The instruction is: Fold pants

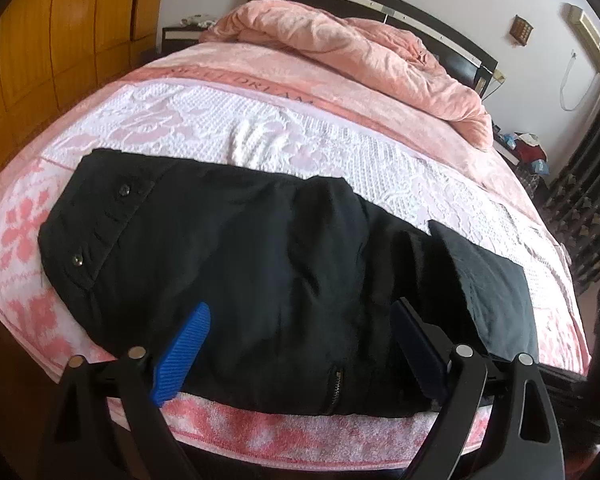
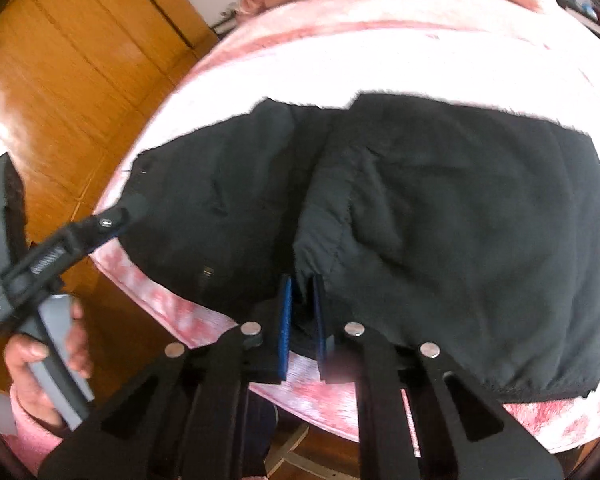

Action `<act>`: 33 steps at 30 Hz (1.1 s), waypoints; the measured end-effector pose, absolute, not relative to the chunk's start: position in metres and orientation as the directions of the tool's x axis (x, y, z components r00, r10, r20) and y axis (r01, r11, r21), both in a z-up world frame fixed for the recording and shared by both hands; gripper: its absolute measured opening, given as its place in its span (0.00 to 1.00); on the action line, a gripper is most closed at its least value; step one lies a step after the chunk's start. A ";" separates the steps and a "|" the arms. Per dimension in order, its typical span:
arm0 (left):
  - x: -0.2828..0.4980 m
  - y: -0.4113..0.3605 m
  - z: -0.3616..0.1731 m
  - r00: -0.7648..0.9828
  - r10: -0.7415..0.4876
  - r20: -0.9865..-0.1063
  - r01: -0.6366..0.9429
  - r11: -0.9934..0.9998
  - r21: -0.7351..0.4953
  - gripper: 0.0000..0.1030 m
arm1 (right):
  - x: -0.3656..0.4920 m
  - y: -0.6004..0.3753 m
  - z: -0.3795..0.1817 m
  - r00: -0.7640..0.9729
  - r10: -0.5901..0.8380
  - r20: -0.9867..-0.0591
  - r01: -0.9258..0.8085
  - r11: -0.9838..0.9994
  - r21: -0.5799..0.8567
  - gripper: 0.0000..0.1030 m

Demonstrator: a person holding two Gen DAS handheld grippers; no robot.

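Left gripper [image 1: 300, 344] agape, right gripper [image 2: 302, 320] clamped

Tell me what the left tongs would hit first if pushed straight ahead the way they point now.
The left tongs, open, already straddle the black pants, so the pants fabric comes first. Past it lies the pink patterned bedspread; depth is unclear through the fisheye.

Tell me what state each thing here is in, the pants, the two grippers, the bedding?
Pants: folded over, lying flat near the bed's edge.
Left gripper: open, fingers spread over the pants.
Right gripper: nearly shut, pinching a fold of the pants.
Zipper: closed, as far as shows.
Quilt: bunched up by the headboard.
Bedspread: spread flat.
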State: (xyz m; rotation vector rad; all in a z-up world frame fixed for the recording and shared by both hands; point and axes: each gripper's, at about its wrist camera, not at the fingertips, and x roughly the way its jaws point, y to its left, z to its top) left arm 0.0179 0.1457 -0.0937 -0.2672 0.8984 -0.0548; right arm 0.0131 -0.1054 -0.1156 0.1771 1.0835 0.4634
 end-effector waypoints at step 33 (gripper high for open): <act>0.024 0.082 -0.098 0.569 -0.240 -0.787 0.060 0.966 -0.251 0.92 | 0.006 -0.268 -0.096 0.468 0.261 -0.844 -0.009 0.957 0.290 0.67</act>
